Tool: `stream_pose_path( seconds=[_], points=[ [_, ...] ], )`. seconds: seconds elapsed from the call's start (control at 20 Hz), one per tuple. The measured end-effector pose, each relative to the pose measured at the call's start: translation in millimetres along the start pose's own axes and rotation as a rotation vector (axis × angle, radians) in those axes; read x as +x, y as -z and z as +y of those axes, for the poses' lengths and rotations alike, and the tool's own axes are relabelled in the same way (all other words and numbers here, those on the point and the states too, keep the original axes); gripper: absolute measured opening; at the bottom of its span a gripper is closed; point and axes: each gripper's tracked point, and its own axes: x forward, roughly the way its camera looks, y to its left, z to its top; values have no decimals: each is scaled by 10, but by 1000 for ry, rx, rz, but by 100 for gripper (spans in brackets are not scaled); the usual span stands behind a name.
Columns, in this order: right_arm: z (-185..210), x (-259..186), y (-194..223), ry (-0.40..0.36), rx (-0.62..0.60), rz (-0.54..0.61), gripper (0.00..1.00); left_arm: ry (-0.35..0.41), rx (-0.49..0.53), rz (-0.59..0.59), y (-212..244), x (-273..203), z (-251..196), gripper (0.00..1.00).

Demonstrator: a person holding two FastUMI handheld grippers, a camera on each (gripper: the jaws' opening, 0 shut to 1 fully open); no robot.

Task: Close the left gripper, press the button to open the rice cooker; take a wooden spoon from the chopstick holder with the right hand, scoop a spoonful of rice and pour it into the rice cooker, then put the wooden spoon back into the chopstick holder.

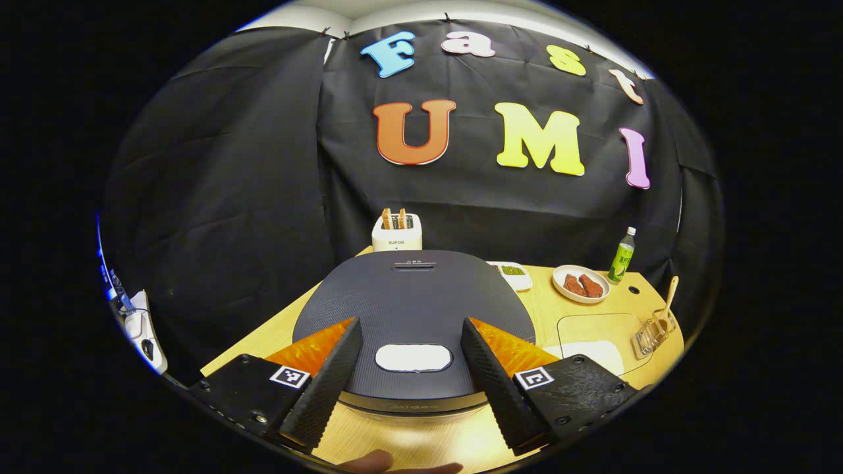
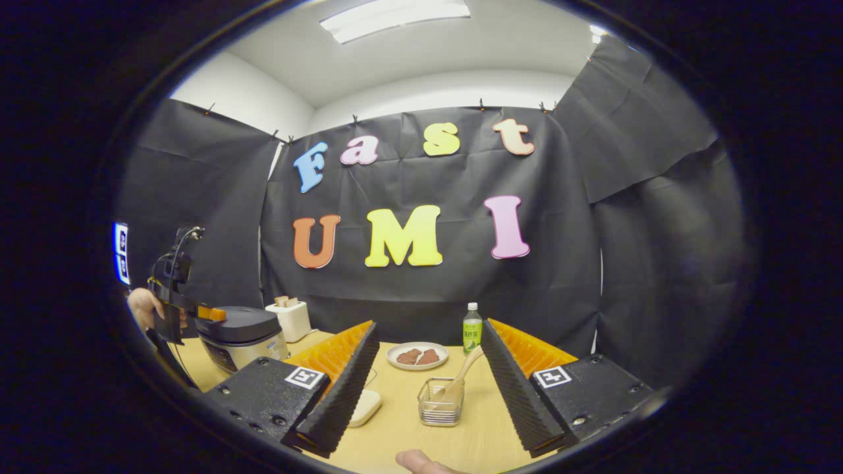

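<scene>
In the left gripper view, the left claw [image 1: 411, 362] hangs wide open over the near edge of the rice cooker [image 1: 411, 309], its lid down, holding nothing. The pale button [image 1: 413, 357] sits between the two fingers. The step in hand looks like the first one: the jaws should come fully together first, then the closed tip should press straight down on the middle of the button, not on the lid beside it. Far right on the tabletop [image 1: 586, 316] the wooden spoon [image 1: 668, 299] leans in the chopstick holder [image 1: 652, 334], with a clear container of rice [image 1: 596, 339] just left of it.

In the right gripper view, the right claw [image 2: 425, 388] is also wide open and empty, with the chopstick holder [image 2: 441, 401] and wooden spoon [image 2: 461, 378] between its fingers, near ahead. Far left stands the rice cooker [image 2: 240, 336], with the left claw [image 2: 172, 309] and the hand [image 2: 141, 306] holding it seen from the side.
</scene>
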Motion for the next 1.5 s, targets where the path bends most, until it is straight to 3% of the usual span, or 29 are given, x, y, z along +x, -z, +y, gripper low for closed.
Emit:
stream_pose_path(
  seconds=[0.15,0.45,0.65,0.75,1.0,1.5],
  points=[
    [38,-11,-135,-26,59,-18,100,-14,-3,-104,-22,-16,1,98],
    [28,-39,-256,6,5,-22,100,-7,5,-307,-22,-42,-16,98],
    [62,-108,-358,12,-15,-31,100,26,11,-271,16,2,-44,97],
    [66,-137,-396,21,-14,-30,100,0,3,-246,84,32,-39,97],
    [256,-181,-571,-40,43,16,100,4,5,-294,52,20,-59,98],
    [90,-325,-543,58,15,60,100,72,-109,-193,-222,-380,-165,95]
  ],
)
